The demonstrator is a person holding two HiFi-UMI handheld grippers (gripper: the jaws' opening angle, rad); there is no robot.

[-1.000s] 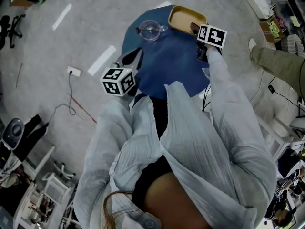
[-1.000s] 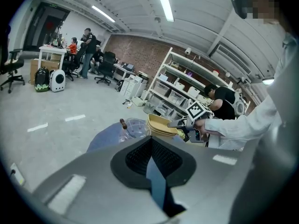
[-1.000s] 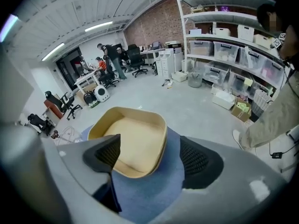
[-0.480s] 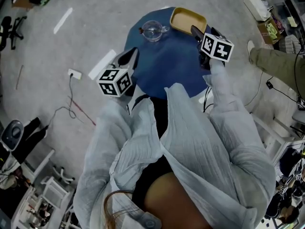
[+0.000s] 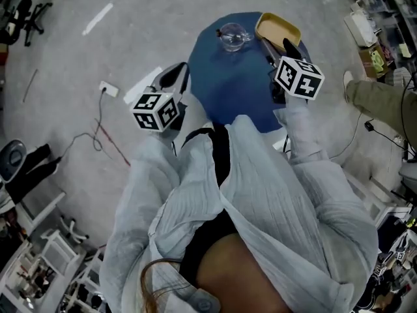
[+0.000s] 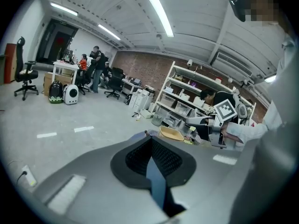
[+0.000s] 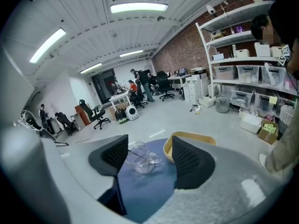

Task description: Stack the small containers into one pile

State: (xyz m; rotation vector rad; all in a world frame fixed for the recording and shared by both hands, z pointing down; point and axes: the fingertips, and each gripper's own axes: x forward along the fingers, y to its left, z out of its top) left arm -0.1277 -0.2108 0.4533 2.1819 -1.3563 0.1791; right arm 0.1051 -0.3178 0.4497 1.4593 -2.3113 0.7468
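Note:
Stacked clear glass containers point(image 5: 232, 36) point(image 7: 140, 157) stand at the far side of the round blue table point(image 5: 228, 83). Beside them lies a yellow tray point(image 5: 278, 31) point(image 7: 192, 141). My right gripper point(image 5: 280, 49) point(image 7: 149, 155) hovers over the table's right edge, short of the tray. It is open, its jaws have just been closing, and nothing is between them; the glasses show beyond the gap. My left gripper point(image 5: 177, 75) point(image 6: 150, 141) hangs off the table's left edge with its pads together and nothing in them.
A person's leg in olive trousers point(image 5: 381, 95) stands right of the table. A power socket with its cable point(image 5: 107, 89) lies on the floor at the left. Storage shelves point(image 6: 187, 104) rise behind the table. Office chairs and people point(image 6: 96, 69) are far back.
The right gripper has lifted off the yellow tray and pulled back toward me, its jaws narrower. The left gripper has risen a little. The head view has swung, putting the table further right.

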